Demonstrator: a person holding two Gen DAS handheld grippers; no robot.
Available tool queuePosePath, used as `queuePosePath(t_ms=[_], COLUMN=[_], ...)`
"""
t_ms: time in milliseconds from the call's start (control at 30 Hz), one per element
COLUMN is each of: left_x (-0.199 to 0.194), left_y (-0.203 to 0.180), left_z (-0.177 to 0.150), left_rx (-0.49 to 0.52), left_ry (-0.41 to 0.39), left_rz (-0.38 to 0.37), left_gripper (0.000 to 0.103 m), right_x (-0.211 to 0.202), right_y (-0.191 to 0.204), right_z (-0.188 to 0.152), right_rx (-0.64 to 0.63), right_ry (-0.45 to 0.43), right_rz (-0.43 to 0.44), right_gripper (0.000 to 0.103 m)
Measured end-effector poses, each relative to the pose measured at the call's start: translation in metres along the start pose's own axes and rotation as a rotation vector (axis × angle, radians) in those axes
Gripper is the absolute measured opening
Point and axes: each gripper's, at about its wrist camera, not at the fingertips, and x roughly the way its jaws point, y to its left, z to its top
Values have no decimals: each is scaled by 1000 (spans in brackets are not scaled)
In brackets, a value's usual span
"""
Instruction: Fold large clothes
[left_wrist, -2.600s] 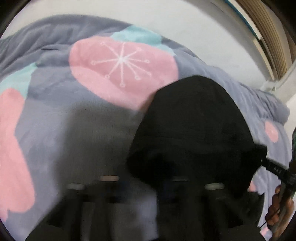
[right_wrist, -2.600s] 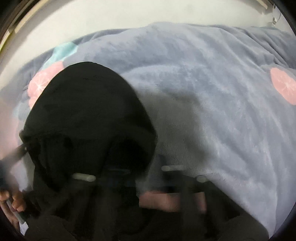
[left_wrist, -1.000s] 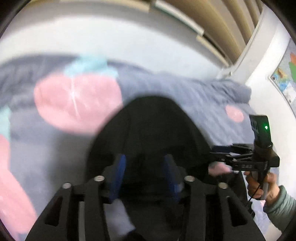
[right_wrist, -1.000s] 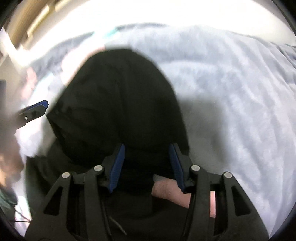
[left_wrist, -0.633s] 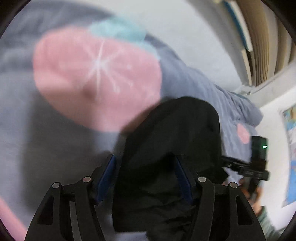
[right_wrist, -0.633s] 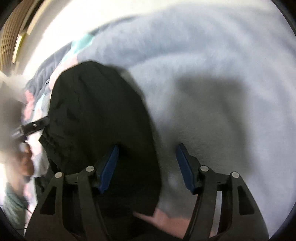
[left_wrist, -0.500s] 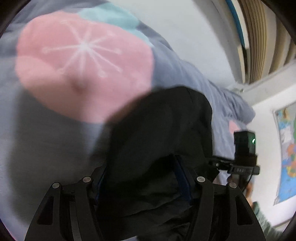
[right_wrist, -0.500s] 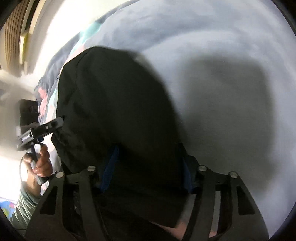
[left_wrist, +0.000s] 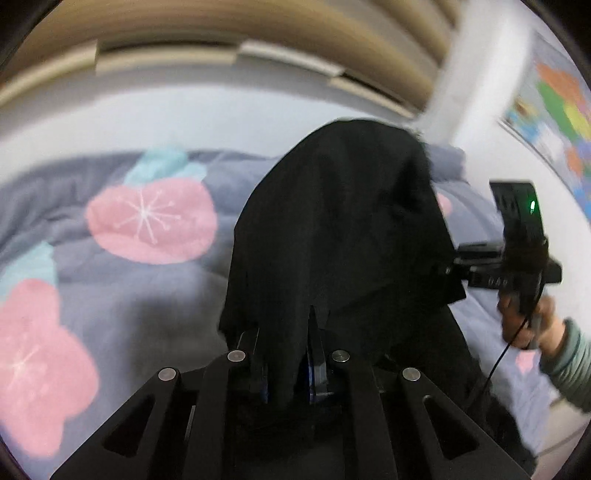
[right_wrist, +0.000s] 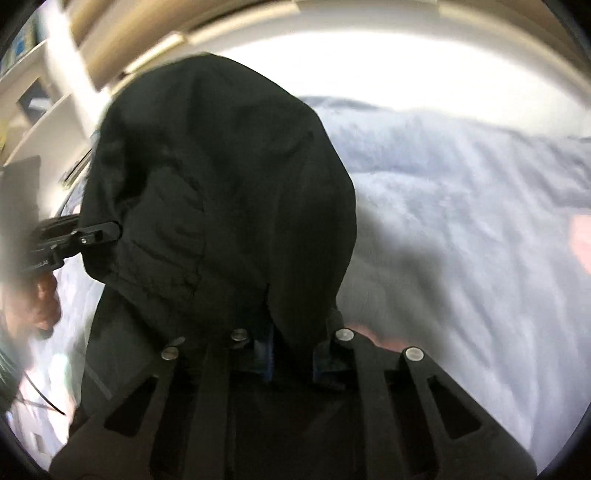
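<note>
Black garment (left_wrist: 343, 229) hangs mid-frame, pinched by left tongs (left_wrist: 286, 369) and right tongs (right_wrist: 291, 350) above the bed (left_wrist: 129, 295). Advice: keep both pinches level, edge taut, lower evenly.

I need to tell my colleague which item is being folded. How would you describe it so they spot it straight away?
Find the grey-blue blanket with pink flowers that covers the bed. Above it hangs a black garment, pinched by the left hand-held gripper and the right hand-held gripper. It is the only plain black fabric there; everything under it is pale and patterned.
</note>
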Motion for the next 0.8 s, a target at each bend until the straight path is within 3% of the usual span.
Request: queuePosePath(t_ms=[133,200,267,333,433,533,567,633,700,800], left_x=[-62,-78,-77,-61,-52,-78,-88,-105,-114,-113], left_y=[-54,-76,-82,-75,-51,-43,-45,-52,-61,-71], left_z=[-56,-90,-125,-160,-199,-188,-176,-148,-121,-94], left_rx=[71,85,56,-5,-150,-209,-205,-193,-181,-183], left_ry=[-27,2,84,186,305,235,200,126,60,-2], left_rz=[52,107,159,205,243,258,260,250,212,165], left_gripper=[15,19,22,23,19,19,19,20,21,21], right_x=[-73,-88,-85,-71,-62,-81,-85,-93,-110,-98], right_y=[35,49,55,45,33,32,35,43,40,34], right_z=[-67,-101,-131,-168,-199,-198,-191,-172,-169,-159], right_rx=[-16,-28,-29,28,100,141,154,193,239,335], right_ry=[-111,-107,-50,73,185,181,166,133,111,117], right_rz=[-47,-113,-179,-216,-232,-188,-169,-106,-56,-1], right_gripper=[12,16,20,22,22,26,31,53,62,66])
